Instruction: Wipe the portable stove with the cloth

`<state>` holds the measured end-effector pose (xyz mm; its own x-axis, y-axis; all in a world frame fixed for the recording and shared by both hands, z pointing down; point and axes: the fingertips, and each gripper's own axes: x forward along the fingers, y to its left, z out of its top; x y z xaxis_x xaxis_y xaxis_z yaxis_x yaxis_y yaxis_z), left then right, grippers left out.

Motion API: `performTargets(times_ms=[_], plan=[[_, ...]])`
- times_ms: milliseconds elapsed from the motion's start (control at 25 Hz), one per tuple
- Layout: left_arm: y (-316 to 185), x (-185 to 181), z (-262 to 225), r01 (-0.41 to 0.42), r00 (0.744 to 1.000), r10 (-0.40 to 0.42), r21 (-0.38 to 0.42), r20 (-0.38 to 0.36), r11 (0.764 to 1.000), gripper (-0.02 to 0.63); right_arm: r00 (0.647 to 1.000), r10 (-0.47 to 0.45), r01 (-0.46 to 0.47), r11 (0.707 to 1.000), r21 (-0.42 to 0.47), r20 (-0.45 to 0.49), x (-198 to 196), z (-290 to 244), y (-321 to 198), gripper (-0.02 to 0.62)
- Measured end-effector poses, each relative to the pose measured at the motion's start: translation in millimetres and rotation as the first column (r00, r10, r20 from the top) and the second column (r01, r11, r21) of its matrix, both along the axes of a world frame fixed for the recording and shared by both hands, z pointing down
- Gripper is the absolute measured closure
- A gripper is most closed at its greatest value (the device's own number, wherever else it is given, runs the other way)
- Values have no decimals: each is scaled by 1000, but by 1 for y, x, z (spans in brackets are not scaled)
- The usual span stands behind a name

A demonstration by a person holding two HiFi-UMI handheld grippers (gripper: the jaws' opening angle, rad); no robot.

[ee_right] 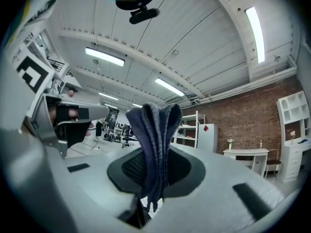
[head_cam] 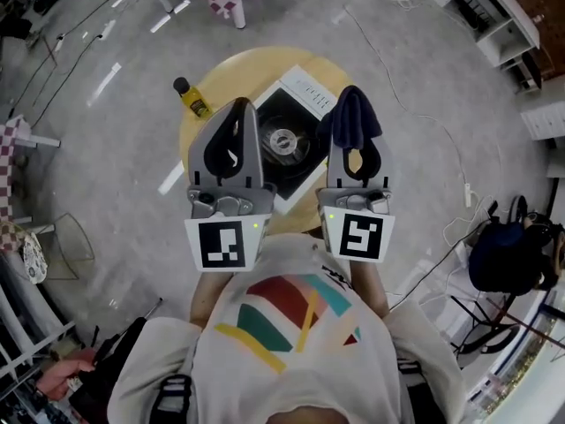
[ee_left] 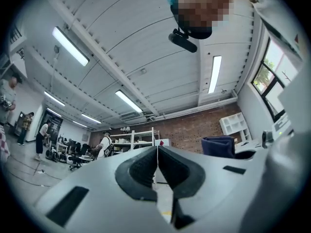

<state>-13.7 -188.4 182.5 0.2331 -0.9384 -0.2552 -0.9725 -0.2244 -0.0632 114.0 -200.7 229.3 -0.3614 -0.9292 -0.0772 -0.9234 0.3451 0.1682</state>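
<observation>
Both grippers are raised at centre frame in the head view, well above the round table (head_cam: 219,71).

Left gripper (ee_left: 157,171): jaws pressed together, nothing between them.

Right gripper (ee_right: 154,174): jaws clamped on the dark blue cloth (ee_right: 154,130), with a folded bunch standing past the tips and a short tail hanging below.

Portable stove (head_cam: 284,144) sits mid-table; yellow bottle (head_cam: 192,98) to its upper left.

Judgement: the cloth is soft, light and limp, so the free bunch should serve as the wiping face. The stove may slide; steady it at the white edge.
</observation>
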Motion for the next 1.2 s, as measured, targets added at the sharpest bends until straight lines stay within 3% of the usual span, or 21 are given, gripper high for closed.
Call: performTargets(times_ms=[360, 800, 1040, 1200], plan=[[-1, -15, -1, 62, 998, -61, 27, -8, 998, 600, 997, 68, -69, 998, 12, 21, 14, 6, 2, 565], [-3, -19, 14, 66, 997, -65, -30, 36, 997, 600, 998, 67, -67, 998, -9, -5, 10, 11, -5, 565], [-14, -27, 19, 76, 997, -75, -39, 30, 996, 600, 997, 77, -79, 992, -96, -22, 6, 29, -16, 565], [-19, -32, 4, 102, 995, -102, 15, 0, 995, 600, 997, 74, -75, 991, -113, -11, 4, 34, -17, 565]])
